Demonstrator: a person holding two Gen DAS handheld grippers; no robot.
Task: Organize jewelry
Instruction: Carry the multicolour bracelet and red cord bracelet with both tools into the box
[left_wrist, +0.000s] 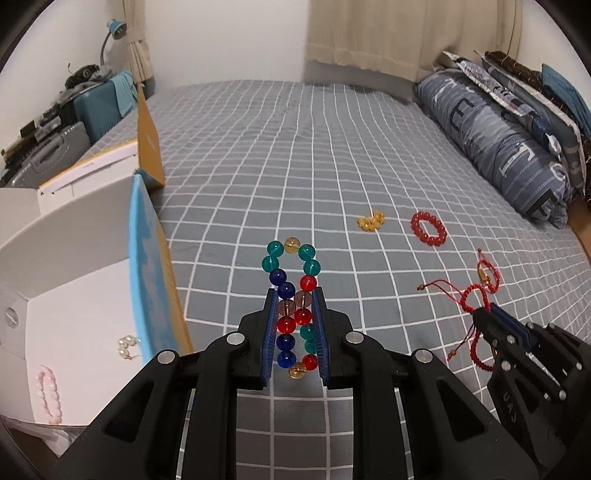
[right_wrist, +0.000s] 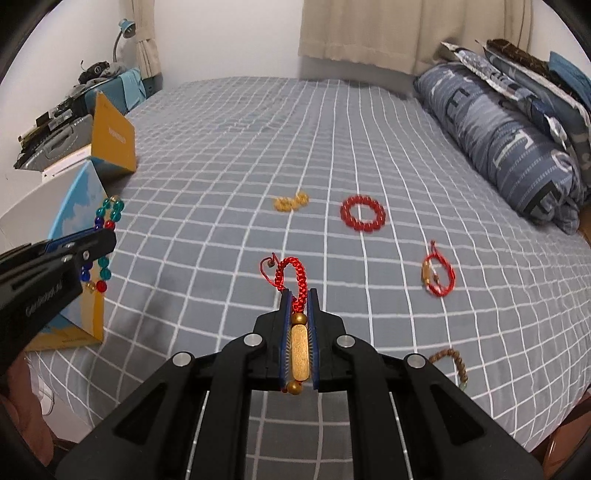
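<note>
The step in hand was judged to be the carrying of two picked-up pieces toward the white box, which stood at the left edge of the bed and already held a pink bead bracelet and a small pearl piece.

The left gripper was seen clenched on a multicoloured bead bracelet, the loop squeezed flat between the blue pads, its upper beads standing out past the fingertips. It was held just right of the box's blue-and-yellow flap, apparently above the bedcover rather than resting on it.

The right gripper was closed nearly to the full on a red cord bracelet, the gold bar of which was pinched between the pads while the braided loop projected forward. It was held well to the right of the box.

Farther right of the box, a yellow bead bracelet, a red bead bracelet, a second red cord bracelet and a brown bead bracelet lay unsorted on the bed.

The next move was thought to call for the left gripper to be swung over the box opening and released there, the flap being cleared first; the right would need a longer carry across.
</note>
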